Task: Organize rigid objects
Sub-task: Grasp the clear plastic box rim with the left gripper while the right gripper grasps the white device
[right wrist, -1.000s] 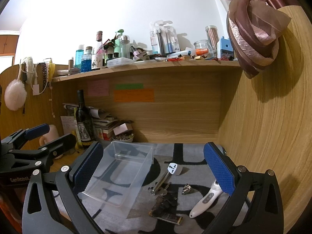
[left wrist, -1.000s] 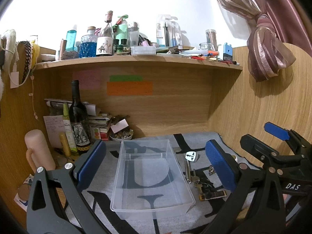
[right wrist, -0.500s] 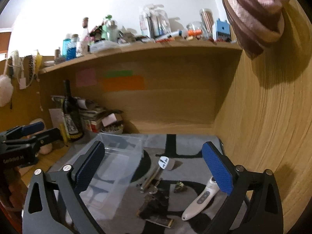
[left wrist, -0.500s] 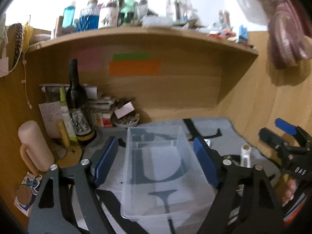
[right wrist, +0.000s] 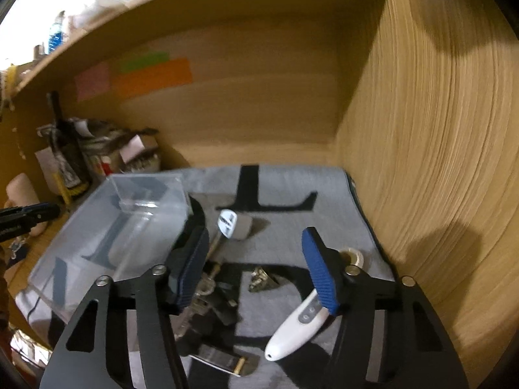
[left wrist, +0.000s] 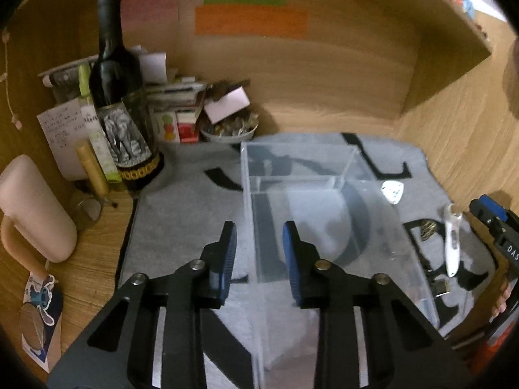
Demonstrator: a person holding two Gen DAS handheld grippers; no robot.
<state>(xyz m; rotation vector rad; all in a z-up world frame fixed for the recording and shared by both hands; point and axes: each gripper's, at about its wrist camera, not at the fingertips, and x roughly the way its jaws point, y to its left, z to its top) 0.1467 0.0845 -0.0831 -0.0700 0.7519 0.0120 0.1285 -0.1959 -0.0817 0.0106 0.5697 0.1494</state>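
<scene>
A wooden bench (left wrist: 454, 123) set in an alcove carries a grey mat (left wrist: 181, 214) with black lettering. On the mat stands a clear plastic bin (left wrist: 324, 227), empty.

The left claw (left wrist: 259, 259) hangs over the bin's near left wall, which rises between its 2 blue pads; the jaws are closing and the pads do not yet press on the wall.

The right claw (right wrist: 256, 265) hovers above a scatter of small things lying on the mat just right of the bin: a bunch of keys (right wrist: 207, 278) with a white tag (right wrist: 227, 222), a small brass-coloured metal piece (right wrist: 259, 280), a dark rectangular gadget with a gold end (right wrist: 223, 359), and a white handheld device with buttons (right wrist: 295, 327). Its jaws are closing too, with nothing gripped; the white device lies below its right pad.

At the back left stand a dark wine bottle (left wrist: 120, 97), stacked papers and boxes (left wrist: 175, 97) and a small bowl of wrapped sweets (left wrist: 230, 129).
</scene>
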